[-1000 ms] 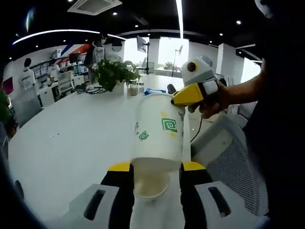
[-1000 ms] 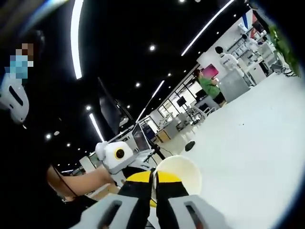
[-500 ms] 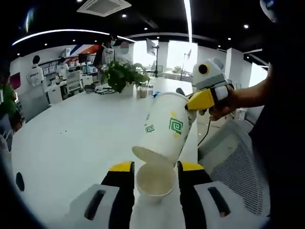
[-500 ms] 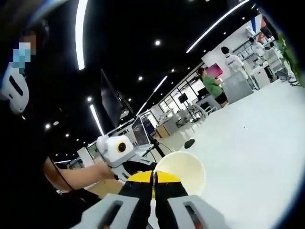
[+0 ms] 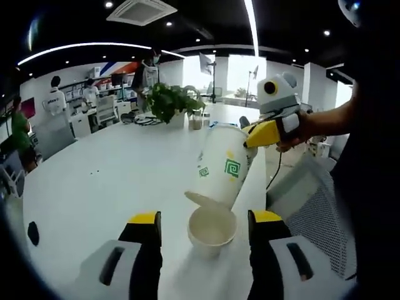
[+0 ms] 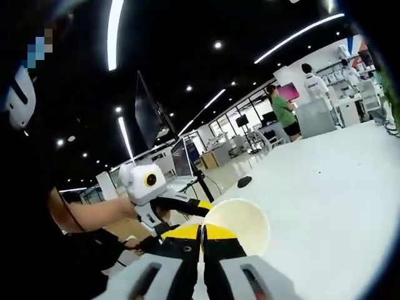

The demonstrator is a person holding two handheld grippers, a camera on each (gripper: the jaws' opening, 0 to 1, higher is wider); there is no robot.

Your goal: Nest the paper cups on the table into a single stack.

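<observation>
The right gripper [image 5: 251, 135], clamped on the rim of a tilted paper cup [image 5: 225, 165], angles its base toward the lower cup [image 5: 212, 228] on the near table [image 5: 112, 181] for nesting, between the released left gripper's [image 5: 206, 226] jaws.

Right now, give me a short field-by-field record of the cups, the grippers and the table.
upper cup: white paper cup with green square prints, tilted, its base just above the lower cup's mouth, not yet nested
lower cup: plain white paper cup, upright on the table, between the left jaws, which stand apart
right hand-held gripper: jaws closed on the upper cup's rim
left hand-held gripper: open, not clearly touching the lower cup
table: white tabletop
background: green potted plant at the far end
</observation>
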